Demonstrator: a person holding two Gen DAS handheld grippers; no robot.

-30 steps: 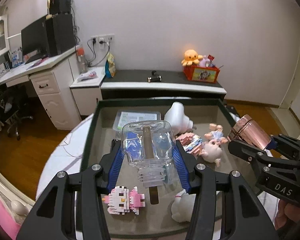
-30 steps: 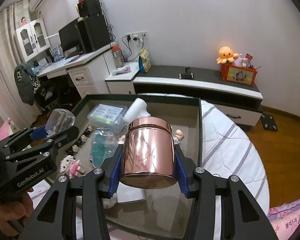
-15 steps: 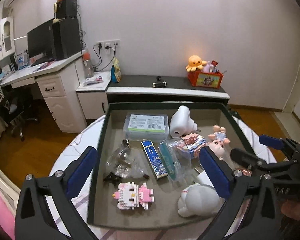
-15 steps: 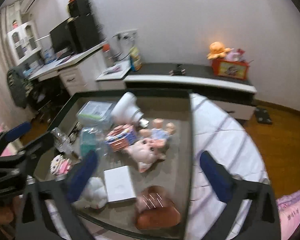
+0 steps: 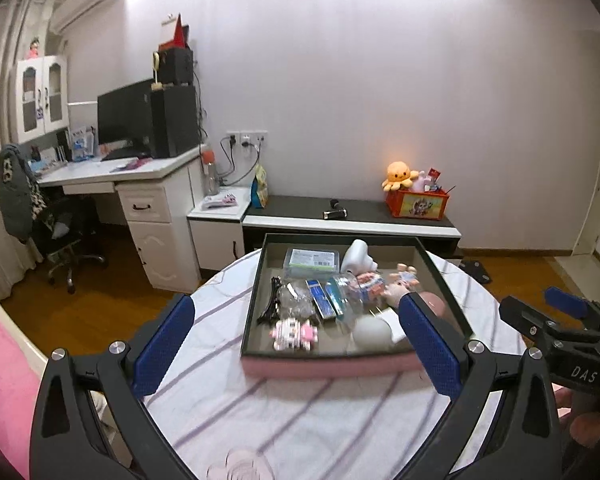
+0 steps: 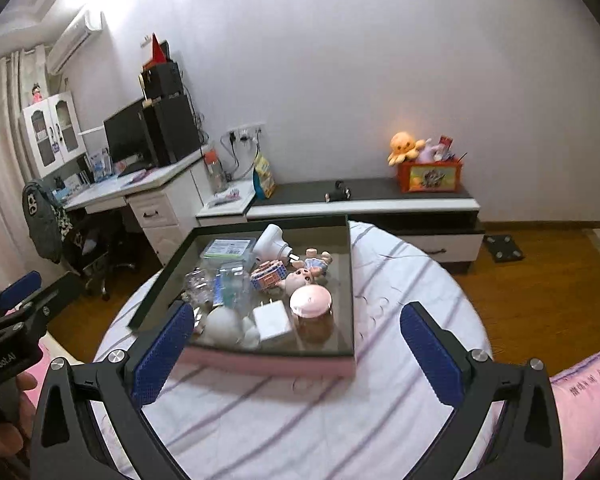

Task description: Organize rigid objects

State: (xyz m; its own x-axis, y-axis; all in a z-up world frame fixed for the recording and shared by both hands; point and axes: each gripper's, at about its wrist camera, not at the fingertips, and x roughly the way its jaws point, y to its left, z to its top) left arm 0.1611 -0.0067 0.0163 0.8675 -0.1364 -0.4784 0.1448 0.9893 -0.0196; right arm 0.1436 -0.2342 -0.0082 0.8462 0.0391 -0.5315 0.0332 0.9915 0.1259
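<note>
A dark-rimmed tray with a pink base [image 5: 324, 364] [image 6: 350, 280] sits on the round striped table. It holds a clear jar [image 5: 294, 300], a copper jar with pink lid [image 6: 311, 306], a pink block figure [image 5: 294, 332], a white charger [image 6: 272, 318], a doll [image 6: 302, 276], a white bottle [image 6: 270, 242] and a clear box [image 5: 310, 260]. My left gripper [image 5: 296, 348] is open and empty, pulled back in front of the tray. My right gripper [image 6: 296, 350] is open and empty, also back from the tray's near edge.
The striped tablecloth [image 6: 300, 420] covers the round table. A white desk with monitor [image 5: 140, 172] stands at the left, a low bench with an orange toy box [image 5: 418, 202] against the far wall. Pink bedding [image 6: 580, 400] lies at right.
Both grippers opened and let go of the clear jar and the copper jar, which now rest in the tray. Both grippers then pulled back and up, away from the tray.
</note>
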